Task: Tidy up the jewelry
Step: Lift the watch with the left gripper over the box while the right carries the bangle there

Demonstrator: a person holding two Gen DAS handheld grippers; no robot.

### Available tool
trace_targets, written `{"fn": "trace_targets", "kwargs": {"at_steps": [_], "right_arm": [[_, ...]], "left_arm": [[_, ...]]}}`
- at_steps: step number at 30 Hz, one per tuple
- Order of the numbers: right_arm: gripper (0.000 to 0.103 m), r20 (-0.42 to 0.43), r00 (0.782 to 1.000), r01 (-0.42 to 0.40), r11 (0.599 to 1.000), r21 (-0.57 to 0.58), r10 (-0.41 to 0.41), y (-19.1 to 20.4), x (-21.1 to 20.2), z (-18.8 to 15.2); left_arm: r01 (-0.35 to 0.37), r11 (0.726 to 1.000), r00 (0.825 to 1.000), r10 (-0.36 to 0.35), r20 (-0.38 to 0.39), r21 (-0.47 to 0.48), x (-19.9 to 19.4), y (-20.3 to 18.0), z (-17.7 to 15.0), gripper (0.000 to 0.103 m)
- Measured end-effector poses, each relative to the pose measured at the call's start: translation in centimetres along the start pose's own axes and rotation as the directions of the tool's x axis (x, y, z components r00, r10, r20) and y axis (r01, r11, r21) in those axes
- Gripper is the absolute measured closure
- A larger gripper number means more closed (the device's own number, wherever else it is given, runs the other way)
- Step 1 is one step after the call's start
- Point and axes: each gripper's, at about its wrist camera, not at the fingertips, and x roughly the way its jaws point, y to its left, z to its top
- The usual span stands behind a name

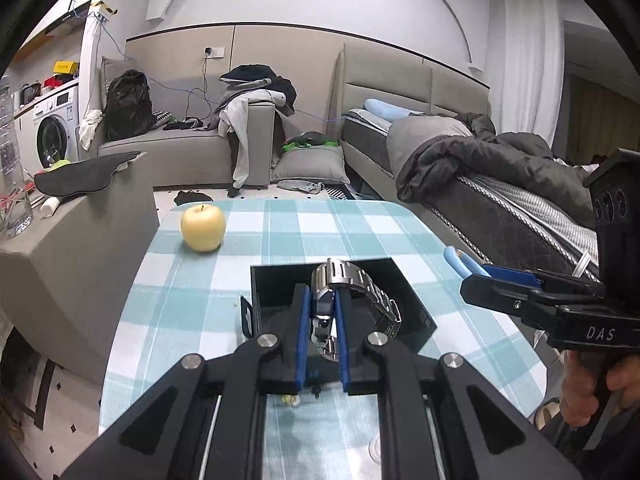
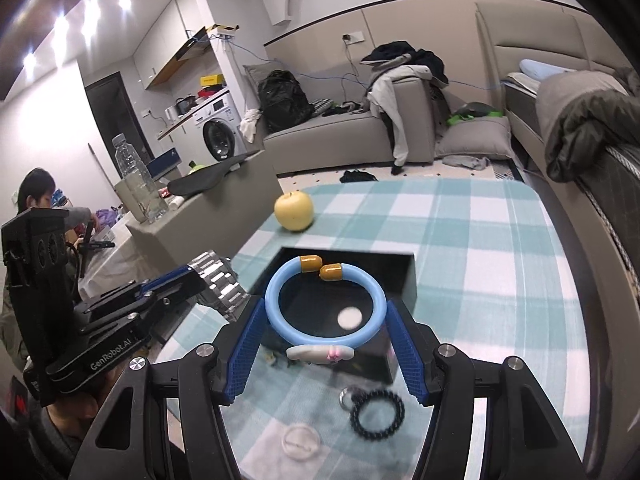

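meanwhile left gripper (image 1: 322,312) clamps the watch (image 1: 352,292); right gripper (image 2: 326,354) holds the blue bangle (image 2: 326,304).

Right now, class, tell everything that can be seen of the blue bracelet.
The bracelet is a light blue ring, smooth, plastic or rubber by its look, open at the far side where two mustard-brown caps nearly meet. A whitish charm with a pink bit sits at its near edge. It is held nearly level between the right gripper's blue fingers, which press its two sides, above the open black box. The left-wrist view shows only one end of it.
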Motion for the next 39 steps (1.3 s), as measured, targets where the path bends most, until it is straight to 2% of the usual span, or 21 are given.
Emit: {"fn": "trace_targets", "kwargs": {"at_steps": [8, 16, 23, 33, 39], "right_arm": [[0.042, -0.02, 1.0, -0.01, 0.998, -0.054, 0.009, 0.1, 3.2, 2.2], [0.042, -0.098, 0.995, -0.012, 1.0, -0.003, 0.011, -1.4, 7.1, 0.7], [0.042, -0.131, 0.991, 0.023, 0.999, -0.033, -0.027, -1.4, 8.3, 0.1], [0.042, -0.163, 0.985, 0.037, 0.996, -0.084, -0.051, -0.4, 9.6, -0.3], [0.042, -0.185, 0.981, 0.043, 0.995, -0.094, -0.06, -0.2, 10.3, -0.5]], "left_arm": [[-0.014, 1.0, 1.0, 0.014, -0.005, 0.004, 2.4, 0.9, 1.3, 0.095], [-0.015, 0.999, 0.998, 0.012, -0.06, -0.04, 5.3, 1.9, -0.2, 0.095], [-0.022, 0.999, 0.993, 0.017, -0.113, -0.041, 6.6, 1.5, -1.1, 0.095], [-0.06, 0.998, 0.988, 0.059, -0.144, -0.003, 7.2, 1.3, -1.5, 0.095], [-0.056, 0.998, 0.986, 0.056, -0.159, 0.007, 7.6, 1.2, -1.7, 0.095]]}}
